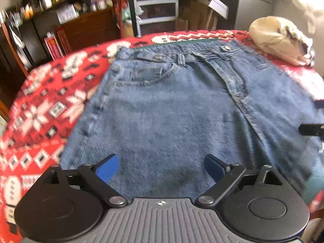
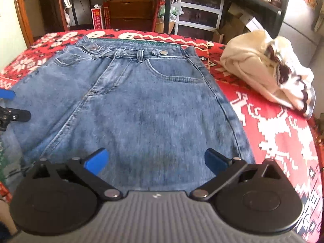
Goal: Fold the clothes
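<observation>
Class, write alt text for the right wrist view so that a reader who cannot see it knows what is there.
Blue jeans lie flat, waistband away from the camera, on a red and white patterned blanket. The right gripper hovers open above them. A crumpled cream garment sits to the right.

Left gripper point(image 1: 161, 168) in foreground, blue-padded fingers point(image 1: 108, 168) spread wide, nothing between them, hovering over blue jeans point(image 1: 172, 111). Jeans lie flat, front up, waistband at far end, metal buttons and pocket visible. Beneath jeans, red blanket point(image 1: 40, 111) with white snowflake pattern. Cream garment point(image 1: 277, 40) bunched on blanket beyond jeans' right side. Black tip of right gripper point(image 1: 311, 129) enters at right edge over jeans. Cluttered shelves point(image 1: 60, 10) and plastic drawer unit point(image 1: 156, 6) behind, blurred.
</observation>
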`<state>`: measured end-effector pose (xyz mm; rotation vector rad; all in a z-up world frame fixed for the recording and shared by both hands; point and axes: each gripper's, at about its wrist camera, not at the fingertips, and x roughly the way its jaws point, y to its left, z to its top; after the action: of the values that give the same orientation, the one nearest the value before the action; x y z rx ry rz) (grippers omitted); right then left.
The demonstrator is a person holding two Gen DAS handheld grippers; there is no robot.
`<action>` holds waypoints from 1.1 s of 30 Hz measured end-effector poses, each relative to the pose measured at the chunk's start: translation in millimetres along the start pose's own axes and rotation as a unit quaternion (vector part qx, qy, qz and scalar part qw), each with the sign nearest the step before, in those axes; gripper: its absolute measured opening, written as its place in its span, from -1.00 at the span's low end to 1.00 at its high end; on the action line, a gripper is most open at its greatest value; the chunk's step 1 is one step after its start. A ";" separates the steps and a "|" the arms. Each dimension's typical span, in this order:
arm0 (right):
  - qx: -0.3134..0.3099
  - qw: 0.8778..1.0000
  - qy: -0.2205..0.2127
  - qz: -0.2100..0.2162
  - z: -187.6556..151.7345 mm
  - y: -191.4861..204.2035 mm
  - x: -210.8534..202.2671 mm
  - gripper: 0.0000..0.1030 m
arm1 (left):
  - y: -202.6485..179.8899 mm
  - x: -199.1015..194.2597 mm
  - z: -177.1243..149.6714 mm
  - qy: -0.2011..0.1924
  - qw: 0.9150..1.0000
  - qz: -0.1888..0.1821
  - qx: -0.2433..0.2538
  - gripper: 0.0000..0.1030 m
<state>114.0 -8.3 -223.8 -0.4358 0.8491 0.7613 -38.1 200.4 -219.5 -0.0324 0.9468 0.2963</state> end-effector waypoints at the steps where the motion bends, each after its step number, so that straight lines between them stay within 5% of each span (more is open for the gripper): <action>1: 0.001 1.000 0.005 0.001 1.5 0.2 4.1 0.99 | -2.4 3.4 0.5 0.003 1.000 0.002 0.006 0.84; 11: 0.040 0.999 -0.011 0.011 -11.2 -6.4 16.9 0.99 | 13.2 15.5 -6.8 0.004 0.998 -0.030 -0.053 1.00; 33: 0.042 0.997 -0.071 0.006 -31.0 -4.7 11.5 0.99 | 9.0 9.4 -33.5 -0.091 0.994 -0.028 -0.047 1.00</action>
<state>106.7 -25.9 -251.4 -0.2979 0.7477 0.7551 -62.0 206.0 -245.9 -0.1159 0.7485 0.2874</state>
